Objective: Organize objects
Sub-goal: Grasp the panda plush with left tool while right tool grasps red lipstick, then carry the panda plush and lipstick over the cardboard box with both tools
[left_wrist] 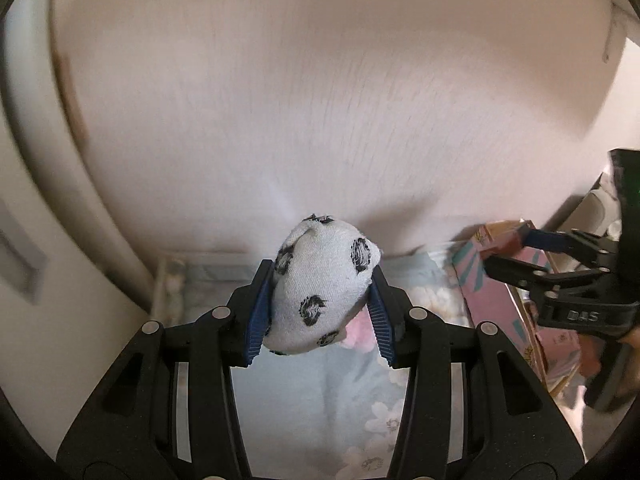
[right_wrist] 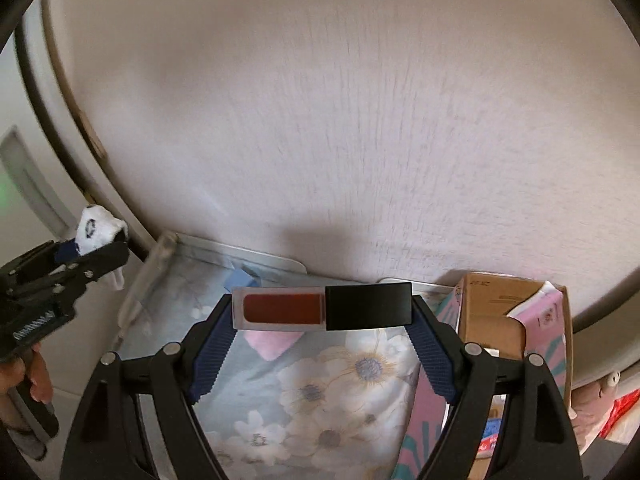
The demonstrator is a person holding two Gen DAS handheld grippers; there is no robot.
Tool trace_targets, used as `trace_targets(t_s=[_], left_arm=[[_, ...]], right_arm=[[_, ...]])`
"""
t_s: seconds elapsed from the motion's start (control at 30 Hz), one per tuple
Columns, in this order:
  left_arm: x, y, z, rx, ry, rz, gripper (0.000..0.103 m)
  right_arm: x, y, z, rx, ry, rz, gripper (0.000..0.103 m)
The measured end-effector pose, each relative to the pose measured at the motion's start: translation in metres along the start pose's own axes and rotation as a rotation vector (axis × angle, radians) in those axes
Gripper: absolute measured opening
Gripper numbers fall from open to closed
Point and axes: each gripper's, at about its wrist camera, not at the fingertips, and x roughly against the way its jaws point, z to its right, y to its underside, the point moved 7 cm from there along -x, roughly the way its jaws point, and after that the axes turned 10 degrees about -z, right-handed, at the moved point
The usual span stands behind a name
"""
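A balled white sock with black spots [left_wrist: 320,284] is pinched in my left gripper [left_wrist: 320,296], held up above the flowered cloth. The same sock [right_wrist: 94,228] and left gripper [right_wrist: 92,252] show at the left edge of the right wrist view. My right gripper [right_wrist: 322,308] is shut endwise on a lip gloss tube [right_wrist: 320,306] with a red body and a black cap, held crosswise between the blue pads. In the left wrist view that right gripper [left_wrist: 516,248] appears at the right, with the tube's end [left_wrist: 510,240] at its tips.
A pale wall [right_wrist: 340,120] fills the background. Below lies a light blue flowered cloth [right_wrist: 320,392] with a pink piece [right_wrist: 272,344] and a small blue block [right_wrist: 240,278] on it. A cardboard box [right_wrist: 492,312] with pink packaging stands at the right. A hand [right_wrist: 36,376] holds the left gripper's handle.
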Motion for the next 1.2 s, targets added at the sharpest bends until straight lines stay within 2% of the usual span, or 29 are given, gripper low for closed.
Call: trace_targets(t_s=[0.1,0.2,0.4,0.83,1.2], left_arm=[[0.019,0.005,0.011,-0.009,-0.059,0.033,0.041],[0.032,0.021,0.018,-0.010,-0.082,0.054,0.041],[0.034,0.047,0.024,-0.016,-0.072,0.032,0.041],[0.054,0.054,0.033,-0.049,-0.044,0.071,0.041],[0.056,0.052,0.069,-0.132,0.019,0.063,0.041]], right_arm=[[0.008,0.014,-0.010,-0.008,0.014,0.035,0.080],[0.011,0.030,-0.011,-0.025,0.013,0.051,0.080],[0.015,0.052,-0.015,-0.032,0.018,0.050,0.080],[0.035,0.070,-0.024,-0.008,0.033,0.091,0.080],[0.053,0.089,0.017,-0.092,0.078,0.095,0.080]])
